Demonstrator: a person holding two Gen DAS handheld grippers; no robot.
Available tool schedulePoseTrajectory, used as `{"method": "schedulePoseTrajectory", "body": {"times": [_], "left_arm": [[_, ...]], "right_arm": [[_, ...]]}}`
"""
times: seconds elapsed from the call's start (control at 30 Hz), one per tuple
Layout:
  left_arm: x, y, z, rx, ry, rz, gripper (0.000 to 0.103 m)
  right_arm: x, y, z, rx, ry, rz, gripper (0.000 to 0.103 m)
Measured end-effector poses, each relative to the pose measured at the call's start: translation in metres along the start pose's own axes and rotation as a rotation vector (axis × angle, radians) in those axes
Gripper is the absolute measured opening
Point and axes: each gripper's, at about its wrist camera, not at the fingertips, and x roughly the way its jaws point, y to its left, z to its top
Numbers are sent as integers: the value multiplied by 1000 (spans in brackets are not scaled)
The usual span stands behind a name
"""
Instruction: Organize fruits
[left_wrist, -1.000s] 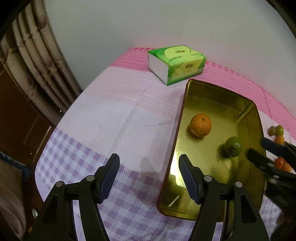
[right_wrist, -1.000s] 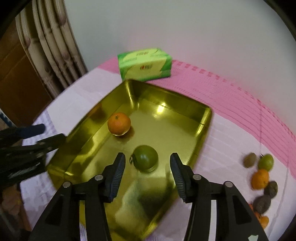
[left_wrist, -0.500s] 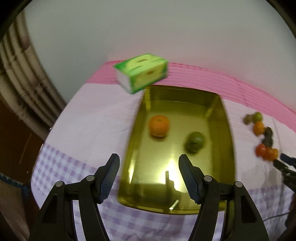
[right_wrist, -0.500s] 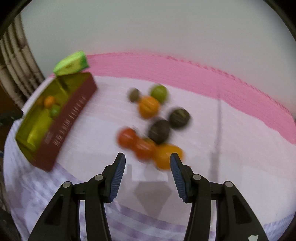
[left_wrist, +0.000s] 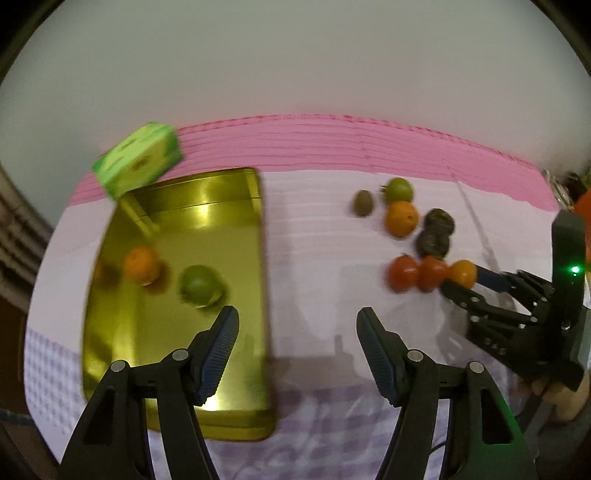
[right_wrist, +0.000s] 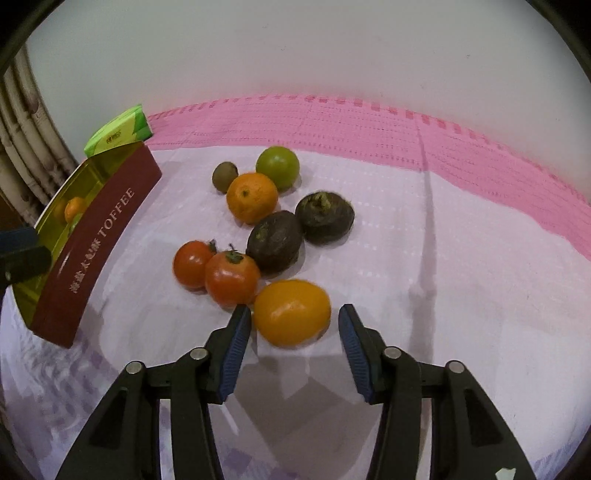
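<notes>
The right tongs (right_wrist: 291, 328) have just been closing around the yellow fruit (right_wrist: 291, 312), pads not yet pressing it, mid-counter (right_wrist: 461, 295). The left tongs (left_wrist: 297, 338) stand released beside the gold tray (left_wrist: 258, 258).

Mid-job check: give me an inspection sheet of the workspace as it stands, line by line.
Surface: tablecloth, pale lilac with a pink band at the far edge.
Job's things: gold tin holds an orange and a green fruit; eight loose fruits lie on the cloth, nearest a yellow fruit.
Clutter: green tissue box behind the tin.
Grippers: left tongs open, empty, over the tin's edge; right tongs just closing, yellow fruit between the pads, not yet gripped.
Cables: nothing seen.
Surroundings: plain wall; ribbed pipes on the left.
</notes>
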Motion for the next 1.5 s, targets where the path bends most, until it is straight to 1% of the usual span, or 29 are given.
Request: {"method": "schedulePoseTrajectory", "body": {"times": [0.03,0.1,0.2,0.33,0.5,0.57,0.7,0.8,0.9,0.93,1.03,1.1,1.27,1.4,1.5], "left_arm": [[3,-5,0,4,3,-9,67],[11,-15,2,4,16,-24,67],[24,-28,5,8,35,-62,67],[36,-43,9,31,49,-79,67],[56,-58,13,50,84,-104,66],[64,-62,15,58,100,-101,65],[76,-67,18,69,118,-97,58],[81,-70,23,80,117,-93,54],[87,-73,30,89,114,-97,53],[88,-74,32,91,111,-97,53],[89,-77,38,94,110,-106,42],[92,-77,39,86,113,-112,32],[94,-69,31,70,119,-114,32],[80,-58,20,47,116,-111,32],[62,-46,20,28,90,-93,32]], "right_arm": [[0,-1,1,-5,-5,5,37],[0,-4,2,-3,-16,6,36],[0,-16,1,2,-44,-41,35],[-2,-47,3,61,-66,-80,35],[-2,-73,3,79,-90,-125,35],[-1,-74,1,64,-105,-131,35],[0,-74,2,62,-113,-129,36],[-1,-75,2,68,-114,-119,37],[-2,-75,0,68,-114,-119,37],[-2,-75,0,67,-114,-121,37],[-2,-74,0,67,-114,-121,37],[-2,-74,1,65,-113,-123,37],[-1,-74,1,65,-113,-123,37],[-1,-74,0,65,-113,-124,37],[-1,-74,0,65,-113,-124,37]]}}
